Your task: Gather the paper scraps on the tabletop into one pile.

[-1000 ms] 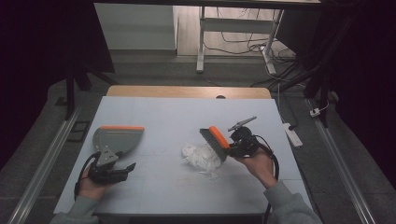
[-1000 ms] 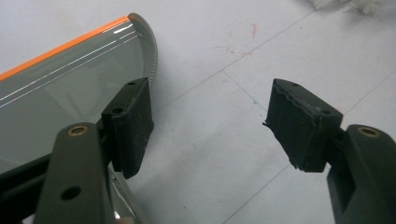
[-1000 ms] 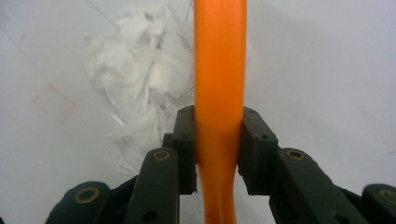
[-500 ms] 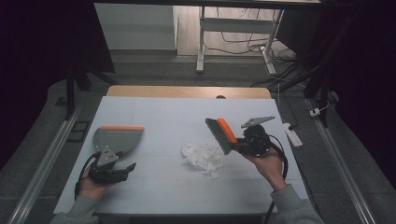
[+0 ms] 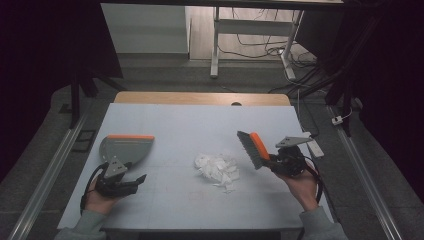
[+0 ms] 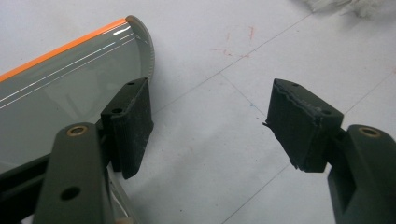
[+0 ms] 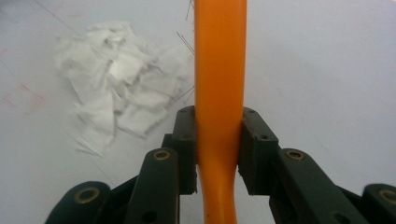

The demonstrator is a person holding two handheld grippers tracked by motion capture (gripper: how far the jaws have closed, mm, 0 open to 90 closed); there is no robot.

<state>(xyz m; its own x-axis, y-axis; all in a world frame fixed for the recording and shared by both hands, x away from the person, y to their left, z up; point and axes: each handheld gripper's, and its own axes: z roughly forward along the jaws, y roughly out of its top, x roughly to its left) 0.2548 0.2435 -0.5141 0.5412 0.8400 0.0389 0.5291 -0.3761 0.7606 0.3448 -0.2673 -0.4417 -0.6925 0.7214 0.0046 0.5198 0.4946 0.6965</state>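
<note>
A brush with an orange back and dark bristles is held up above the table, right of the middle. My right gripper is shut on its orange handle, the two pads pressing on both sides. A heap of torn white paper scraps lies mid-table, left of the brush. A grey dustpan with an orange edge rests flat at the left. My left gripper stands open just in front of it, bare table between its pads; the dustpan lies beside and behind its left pad.
The pale blue table top ends in a wooden strip at the far edge. A white power strip and cables lie on the floor off the right edge. White desk legs stand beyond the table.
My right gripper has carried the brush to the right, away from the paper heap. The left gripper and the dustpan have stayed put.
</note>
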